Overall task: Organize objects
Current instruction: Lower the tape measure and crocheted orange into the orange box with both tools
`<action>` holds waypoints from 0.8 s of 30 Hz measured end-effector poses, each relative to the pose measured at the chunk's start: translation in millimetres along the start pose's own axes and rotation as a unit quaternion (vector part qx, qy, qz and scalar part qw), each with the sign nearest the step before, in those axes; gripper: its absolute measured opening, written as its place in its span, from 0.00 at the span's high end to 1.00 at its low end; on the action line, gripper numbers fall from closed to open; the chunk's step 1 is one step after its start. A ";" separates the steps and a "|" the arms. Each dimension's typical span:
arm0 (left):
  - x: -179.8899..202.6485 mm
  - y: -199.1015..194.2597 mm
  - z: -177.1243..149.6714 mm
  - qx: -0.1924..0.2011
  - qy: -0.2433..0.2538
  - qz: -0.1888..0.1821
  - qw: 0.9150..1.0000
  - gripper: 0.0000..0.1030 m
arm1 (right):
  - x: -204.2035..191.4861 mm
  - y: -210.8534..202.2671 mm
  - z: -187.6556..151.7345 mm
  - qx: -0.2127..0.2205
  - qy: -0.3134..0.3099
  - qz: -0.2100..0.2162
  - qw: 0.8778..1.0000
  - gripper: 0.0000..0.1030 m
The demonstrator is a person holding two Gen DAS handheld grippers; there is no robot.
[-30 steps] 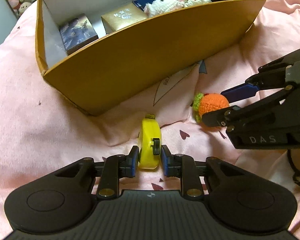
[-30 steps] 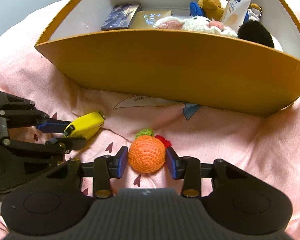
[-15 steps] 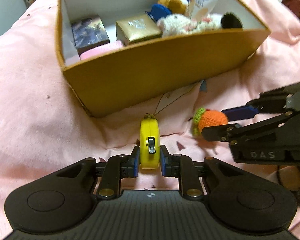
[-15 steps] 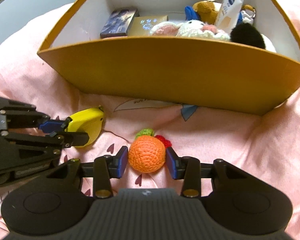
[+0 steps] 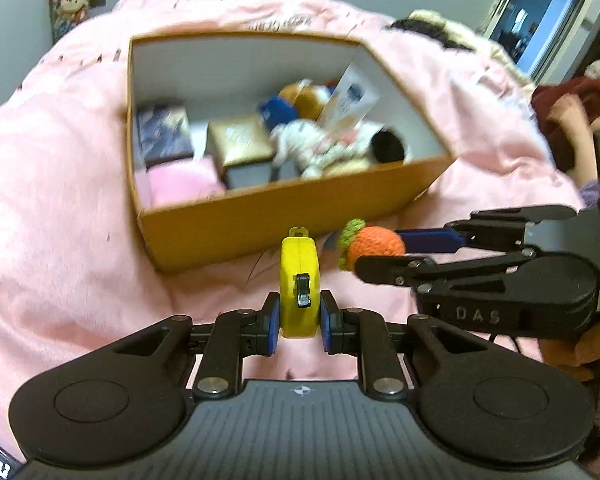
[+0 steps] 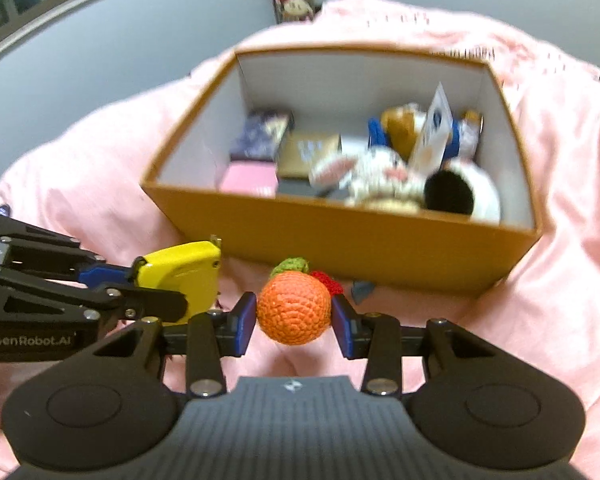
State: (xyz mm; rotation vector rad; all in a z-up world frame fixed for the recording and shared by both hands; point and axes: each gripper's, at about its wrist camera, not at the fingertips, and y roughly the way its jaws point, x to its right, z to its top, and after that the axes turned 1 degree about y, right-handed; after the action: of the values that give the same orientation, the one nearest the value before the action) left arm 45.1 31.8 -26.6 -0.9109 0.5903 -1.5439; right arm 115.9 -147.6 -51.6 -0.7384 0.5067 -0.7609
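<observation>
1. Left wrist view: the left gripper [image 5: 299,322] was clamped on the yellow tape measure [image 5: 299,282] at lower centre, lifted off the pink blanket [image 5: 60,216]. At right, the right gripper [image 5: 380,252] held the crocheted orange [image 5: 376,245]. The orange box [image 5: 300,208] at mid-frame already held small boxes and plush toys, so much of the sorting looked done.

2. Right wrist view: the right gripper [image 6: 294,322] was closed on the crocheted orange [image 6: 294,307] at centre, the tape measure [image 6: 184,276] at left. Neither was in the box [image 6: 340,236] above; both drops remained.
</observation>
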 end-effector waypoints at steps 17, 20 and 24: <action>-16.4 -29.9 78.1 0.089 -0.006 0.009 0.996 0.78 | 19.6 -42.6 73.5 0.120 -0.026 -0.022 0.992 0.59; -26.8 -19.1 92.5 0.087 -0.013 0.014 0.996 0.78 | 31.7 -24.8 93.8 0.109 -0.015 -0.004 0.994 0.59; -39.1 -0.9 109.2 0.084 -0.021 0.031 0.996 0.78 | 41.1 7.6 119.7 0.090 -0.019 0.004 0.996 0.59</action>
State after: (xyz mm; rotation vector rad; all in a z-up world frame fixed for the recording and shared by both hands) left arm 133.8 83.6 27.4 -0.7868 0.4471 -1.4909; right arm 222.6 -126.3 13.6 -0.5826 0.4013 -0.7728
